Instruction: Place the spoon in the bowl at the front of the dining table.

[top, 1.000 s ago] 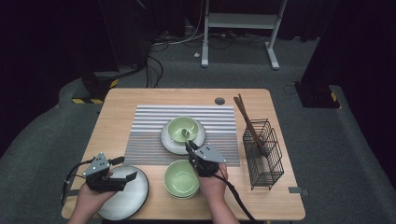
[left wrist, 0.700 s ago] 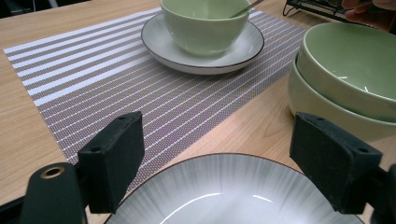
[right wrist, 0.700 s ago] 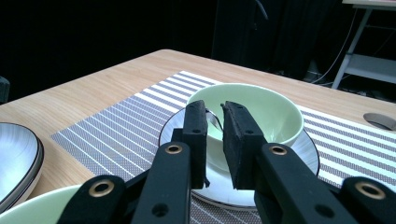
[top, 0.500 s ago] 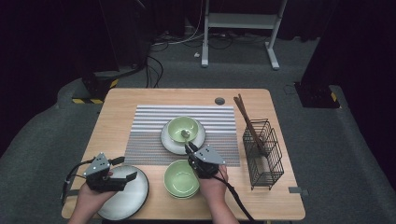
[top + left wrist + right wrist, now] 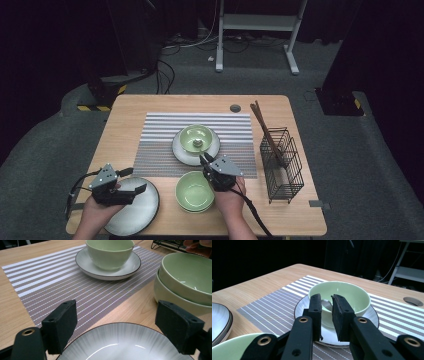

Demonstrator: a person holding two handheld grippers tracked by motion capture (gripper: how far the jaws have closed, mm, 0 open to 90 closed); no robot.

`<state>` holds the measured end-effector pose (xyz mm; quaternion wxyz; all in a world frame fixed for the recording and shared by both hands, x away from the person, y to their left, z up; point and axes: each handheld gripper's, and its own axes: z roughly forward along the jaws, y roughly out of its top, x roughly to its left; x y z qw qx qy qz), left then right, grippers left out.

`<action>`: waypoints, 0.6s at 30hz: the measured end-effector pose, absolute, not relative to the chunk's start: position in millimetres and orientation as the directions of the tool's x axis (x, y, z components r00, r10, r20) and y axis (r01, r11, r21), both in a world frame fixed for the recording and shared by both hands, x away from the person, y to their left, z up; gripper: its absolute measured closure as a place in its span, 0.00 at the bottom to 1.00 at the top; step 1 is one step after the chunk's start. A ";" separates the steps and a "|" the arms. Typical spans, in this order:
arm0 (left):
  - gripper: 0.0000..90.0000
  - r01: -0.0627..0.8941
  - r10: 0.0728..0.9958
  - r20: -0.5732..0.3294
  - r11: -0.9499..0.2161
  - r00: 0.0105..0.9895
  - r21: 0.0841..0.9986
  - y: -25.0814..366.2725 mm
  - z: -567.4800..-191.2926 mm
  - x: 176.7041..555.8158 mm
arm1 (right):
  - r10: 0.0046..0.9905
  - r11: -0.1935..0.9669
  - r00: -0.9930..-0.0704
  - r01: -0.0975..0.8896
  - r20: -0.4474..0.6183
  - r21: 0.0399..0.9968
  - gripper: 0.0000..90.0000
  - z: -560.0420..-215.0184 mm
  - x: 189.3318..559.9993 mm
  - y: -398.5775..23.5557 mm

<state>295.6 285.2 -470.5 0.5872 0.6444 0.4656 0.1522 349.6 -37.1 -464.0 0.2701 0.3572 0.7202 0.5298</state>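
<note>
Wooden worktop [image 5: 130, 115] under a striped placemat [image 5: 165, 137]. No brand, label or readable writing anywhere on the crockery, the mat or the claws.

On the mat: a green bowl [image 5: 197, 138] seated on a white saucer [image 5: 181, 152], with a small metal spoon [image 5: 326, 305] lying inside the bowl. Just in front of the mat, on bare wood: two green bowls stacked [image 5: 194, 191] one in the other.

Right claw [image 5: 327, 305], seen in the right gripper view: jaws drawn close with a narrow slit between them, nothing caught in the slit, aimed at the near rim of the bowl on the saucer. Seen from above, poised at the near edge of the saucer, right beside the stacked bowls, held in the right hand [image 5: 229, 197].

Left claw [image 5: 117, 317]: jaws spread wide, empty, hovering over the rim of a grey-white plate with a dark edge [image 5: 120, 343] at the near left corner of the worktop, left hand [image 5: 97, 212] behind it.

Far right: a black wire basket [image 5: 286, 165] holding dark chopsticks [image 5: 265, 131] that lean out at the top. Small round grommet [image 5: 235, 108] near the far edge.
</note>
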 end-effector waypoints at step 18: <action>0.20 0.423 0.779 -0.352 0.124 0.520 0.898 285.4 -470.7 295.6 | 0.845 0.161 -0.534 0.255 0.000 0.953 0.84 -463.6 364.5 -58.6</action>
